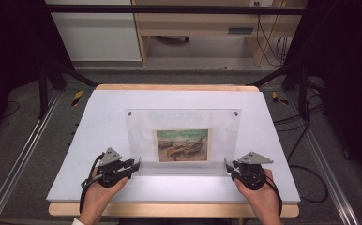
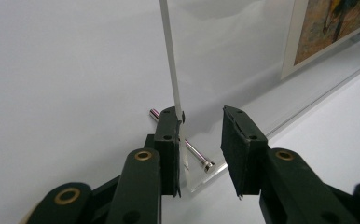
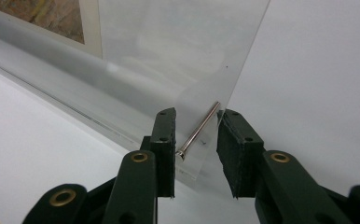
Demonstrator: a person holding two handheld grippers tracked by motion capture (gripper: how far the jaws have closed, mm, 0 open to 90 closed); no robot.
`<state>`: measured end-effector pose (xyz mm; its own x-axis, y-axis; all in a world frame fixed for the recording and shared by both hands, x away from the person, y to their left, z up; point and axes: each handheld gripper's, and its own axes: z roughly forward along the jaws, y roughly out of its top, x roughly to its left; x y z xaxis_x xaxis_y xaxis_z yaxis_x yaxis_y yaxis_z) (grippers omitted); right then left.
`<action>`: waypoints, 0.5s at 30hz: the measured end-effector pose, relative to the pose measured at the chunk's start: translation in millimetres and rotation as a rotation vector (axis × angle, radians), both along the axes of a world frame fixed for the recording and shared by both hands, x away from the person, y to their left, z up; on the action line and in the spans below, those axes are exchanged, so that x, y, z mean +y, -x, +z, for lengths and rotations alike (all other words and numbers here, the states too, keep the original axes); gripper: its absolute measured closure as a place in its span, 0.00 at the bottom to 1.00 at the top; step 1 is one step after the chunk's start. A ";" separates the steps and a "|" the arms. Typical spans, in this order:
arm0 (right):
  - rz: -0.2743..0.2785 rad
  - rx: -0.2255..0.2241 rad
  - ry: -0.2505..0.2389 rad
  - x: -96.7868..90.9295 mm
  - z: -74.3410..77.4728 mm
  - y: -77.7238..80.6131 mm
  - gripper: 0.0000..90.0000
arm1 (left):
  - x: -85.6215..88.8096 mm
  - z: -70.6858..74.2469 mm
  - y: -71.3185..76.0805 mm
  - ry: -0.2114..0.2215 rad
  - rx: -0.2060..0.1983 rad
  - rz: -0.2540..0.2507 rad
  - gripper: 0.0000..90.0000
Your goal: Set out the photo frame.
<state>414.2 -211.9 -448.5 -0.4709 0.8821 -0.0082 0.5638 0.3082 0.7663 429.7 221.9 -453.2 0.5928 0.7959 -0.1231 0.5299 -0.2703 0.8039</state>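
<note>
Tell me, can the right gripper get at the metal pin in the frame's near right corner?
Probably yes: the right gripper already straddles that corner of the clear frame, and the pin lies between its open jaws, nothing in between.

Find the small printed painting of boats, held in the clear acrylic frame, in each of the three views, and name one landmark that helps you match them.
High view: the small printed painting of boats sits at the centre, low in the clear acrylic frame.
Left gripper view: its corner is at the top right.
Right gripper view: its corner is at the top left.
Shared landmark: the painting's white border.
</note>
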 end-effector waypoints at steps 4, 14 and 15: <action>0.000 0.005 -0.002 0.8 -0.5 1.1 0.75 | -0.3 -0.3 0.8 -0.005 0.003 -0.003 0.74; -0.004 0.019 0.005 1.5 -1.5 3.4 0.76 | -0.9 -1.1 2.4 -0.023 0.007 -0.012 0.74; 0.004 0.014 0.011 1.1 -1.8 3.1 0.76 | -1.0 -1.2 2.4 -0.023 0.008 -0.012 0.74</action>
<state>411.1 -210.8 -450.3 -0.4743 0.8803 -0.0111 0.5733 0.3184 0.7549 427.3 220.9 -454.4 0.6010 0.7917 -0.1097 0.5326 -0.2944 0.7935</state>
